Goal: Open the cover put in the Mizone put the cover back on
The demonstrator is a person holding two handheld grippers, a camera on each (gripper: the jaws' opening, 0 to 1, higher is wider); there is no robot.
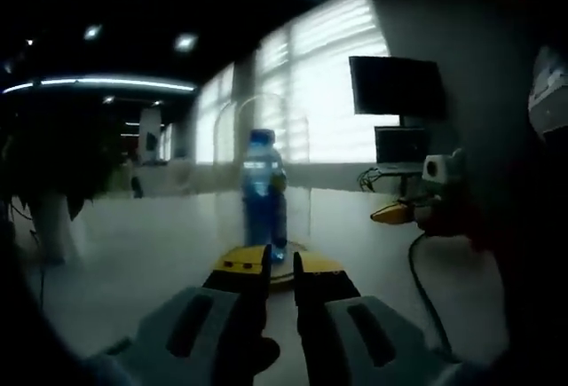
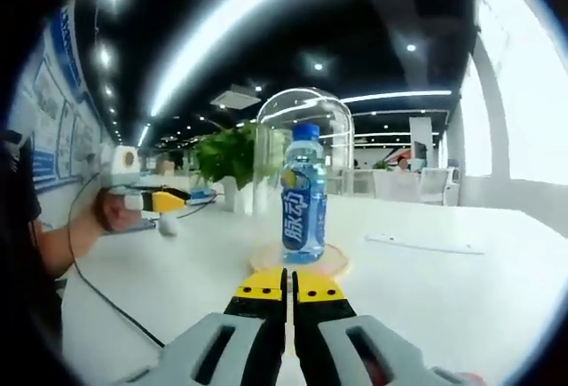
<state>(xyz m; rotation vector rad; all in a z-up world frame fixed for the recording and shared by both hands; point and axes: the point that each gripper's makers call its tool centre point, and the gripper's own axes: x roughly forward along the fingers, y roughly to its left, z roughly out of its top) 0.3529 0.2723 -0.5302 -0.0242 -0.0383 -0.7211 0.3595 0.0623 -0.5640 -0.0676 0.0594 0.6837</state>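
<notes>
Clear glass dome cover (image 2: 306, 169) stands over the blue Mizone bottle (image 2: 303, 195) on a round wooden base (image 2: 333, 266), straight ahead of both grippers. Right gripper (image 2: 288, 284) jaws closed, empty; left gripper (image 1: 280, 266) jaws slightly apart, empty.

Both tongs have grey moulded bodies with dark slots and black jaws capped in yellow: left tongs (image 1: 280, 271), right tongs (image 2: 287, 290). The left carries a white box; a black cable (image 2: 106, 302) trails from it
</notes>
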